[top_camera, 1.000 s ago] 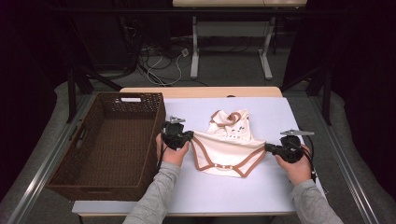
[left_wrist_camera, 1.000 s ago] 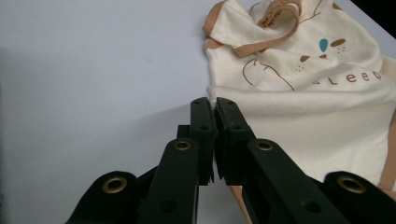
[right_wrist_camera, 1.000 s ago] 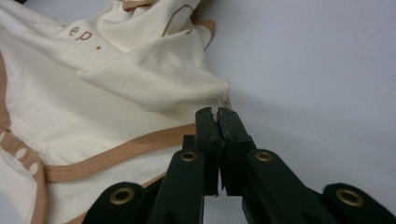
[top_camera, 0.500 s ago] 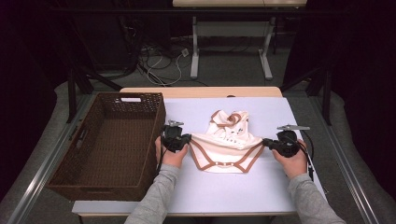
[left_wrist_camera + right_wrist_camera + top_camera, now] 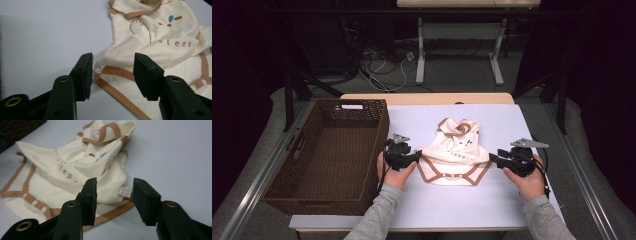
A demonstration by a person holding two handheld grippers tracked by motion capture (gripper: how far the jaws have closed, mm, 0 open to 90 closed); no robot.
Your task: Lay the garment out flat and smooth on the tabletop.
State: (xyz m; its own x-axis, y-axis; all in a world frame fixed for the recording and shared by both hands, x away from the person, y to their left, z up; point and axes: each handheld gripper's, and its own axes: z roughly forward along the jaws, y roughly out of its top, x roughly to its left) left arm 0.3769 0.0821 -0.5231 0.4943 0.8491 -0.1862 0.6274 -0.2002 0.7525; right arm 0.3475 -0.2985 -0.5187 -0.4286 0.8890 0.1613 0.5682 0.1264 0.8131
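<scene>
A cream cotton baby bodysuit with brown trim and a small "sleep." print (image 5: pixel 455 155) is seen lying crumpled on the pale blue tabletop (image 5: pixel 512 125), between the two grippers. The jaws of the left gripper (image 5: pixel 113 72) are held apart, and the garment's lower left corner, with its brown binding, lies on the tabletop between them and just beyond their tips; no cloth is pinched. The jaws of the right gripper (image 5: pixel 113 200) are likewise held apart, with the opposite edge and its small white care label (image 5: pixel 125 192) lying between them, unclamped.

Compared with a second ago, the right gripper has been brought inward, from slightly outside the hem to the garment's edge, while the left gripper has been kept at its corner. Both corners are therefore judged ready to be pinched, so that the bodysuit can be spread or lifted. A dark brown woven wicker basket (image 5: pixel 292 172) stands just outside the left gripper.
</scene>
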